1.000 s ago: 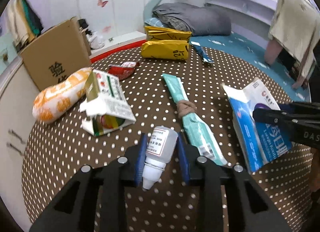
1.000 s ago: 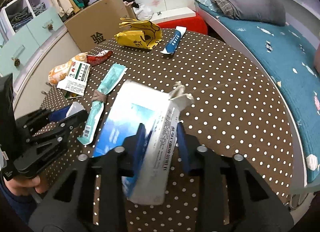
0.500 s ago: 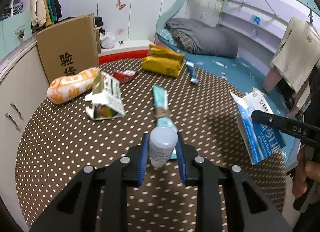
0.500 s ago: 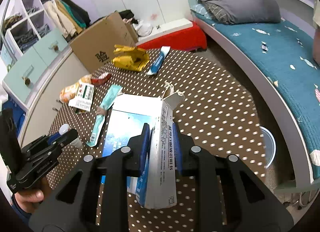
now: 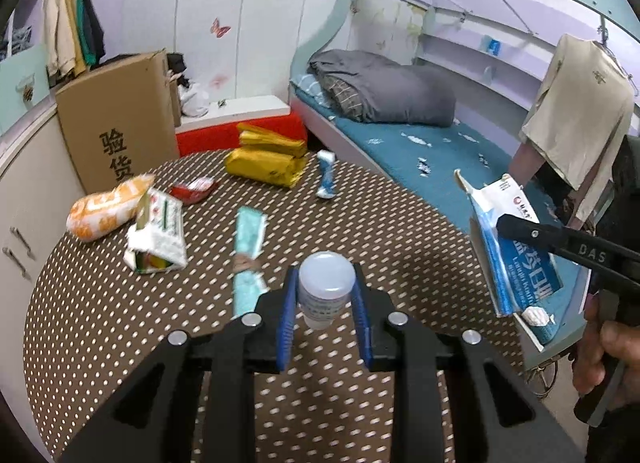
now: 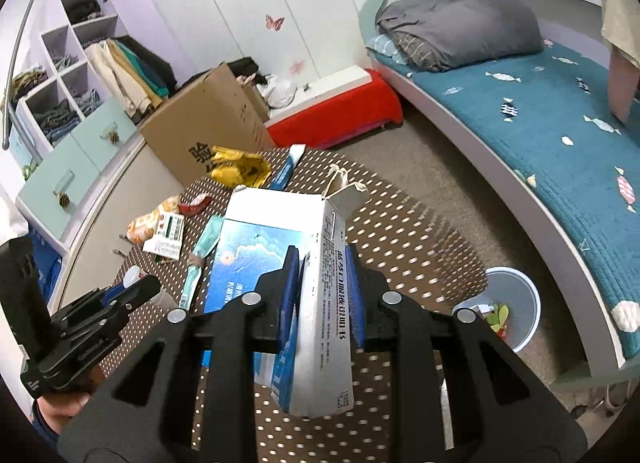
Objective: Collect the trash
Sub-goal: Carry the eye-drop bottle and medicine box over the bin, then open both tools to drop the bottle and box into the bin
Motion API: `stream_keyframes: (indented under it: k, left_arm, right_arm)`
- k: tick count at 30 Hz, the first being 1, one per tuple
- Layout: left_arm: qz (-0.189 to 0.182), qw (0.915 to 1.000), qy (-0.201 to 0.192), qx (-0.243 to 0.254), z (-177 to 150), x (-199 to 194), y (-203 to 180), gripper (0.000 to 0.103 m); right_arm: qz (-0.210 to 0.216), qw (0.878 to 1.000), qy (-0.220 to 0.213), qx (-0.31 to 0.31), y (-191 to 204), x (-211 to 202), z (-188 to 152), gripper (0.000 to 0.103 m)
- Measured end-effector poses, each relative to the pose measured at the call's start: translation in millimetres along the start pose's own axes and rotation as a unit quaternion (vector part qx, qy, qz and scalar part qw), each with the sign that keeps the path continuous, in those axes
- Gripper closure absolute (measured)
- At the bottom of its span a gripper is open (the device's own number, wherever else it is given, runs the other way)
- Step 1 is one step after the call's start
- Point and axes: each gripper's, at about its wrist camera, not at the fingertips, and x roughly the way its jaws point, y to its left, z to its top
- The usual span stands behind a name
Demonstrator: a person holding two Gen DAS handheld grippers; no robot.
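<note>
My left gripper point(image 5: 325, 295) is shut on a small white plastic bottle point(image 5: 326, 291) and holds it well above the brown dotted round table point(image 5: 120, 323). My right gripper point(image 6: 322, 287) is shut on a flattened blue and white carton point(image 6: 280, 263), held high over the table's right side; the carton also shows in the left wrist view point(image 5: 512, 255). A white trash bin point(image 6: 502, 307) with some trash in it stands on the floor at the right, below the table edge. On the table lie a teal wrapper point(image 5: 248, 259), a torn green and white box point(image 5: 158, 239) and an orange snack bag point(image 5: 106, 213).
Yellow bags point(image 5: 268, 159), a red wrapper point(image 5: 192, 191) and a blue tube point(image 5: 326, 179) lie at the table's far side. A cardboard box point(image 5: 116, 123) stands behind the table on the left. A bed with a blue cover point(image 6: 540, 123) runs along the right.
Both grippers have risen well above the table with the bottle and the carton held. The trash bin on the floor has come into the right wrist view.
</note>
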Motion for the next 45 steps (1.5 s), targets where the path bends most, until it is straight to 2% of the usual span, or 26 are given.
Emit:
stream_keyframes:
  k: [10, 18, 25, 31, 37, 45]
  left_arm:
    - [-0.052, 0.9980, -0.029, 0.021, 39.1, 1.2, -67.5, 0.078]
    - [-0.101, 0.9933, -0.023, 0.050, 56.1, 28.0, -135.6, 0.078]
    - [-0.136, 0.9885, 0.004, 0.065, 60.0, 65.2, -189.3, 0.078]
    - [-0.152, 0.9852, 0.036, 0.069, 56.8, 103.0, -225.7, 0.078]
    - [-0.147, 0.9831, 0.086, 0.067, 48.8, 157.1, -249.9, 0.078]
    - [-0.127, 0.9748, 0.154, 0.099, 41.4, 212.9, -278.4, 0.078]
  right_arm:
    - [-0.028, 0.997, -0.058, 0.036, -65.1, -49.4, 27.9, 0.080]
    - [-0.074, 0.991, -0.069, 0.082, -135.4, -64.5, 32.9, 0.080]
    - [-0.106, 0.985, -0.061, 0.121, -188.4, -59.9, 29.4, 0.080]
    - [-0.125, 0.981, -0.036, 0.146, -224.4, -38.1, 22.8, 0.080]
    - [-0.137, 0.976, 0.003, 0.170, -260.3, -0.6, 14.2, 0.080]
    - [-0.142, 0.968, 0.043, 0.202, -291.6, 41.4, -1.0, 0.079]
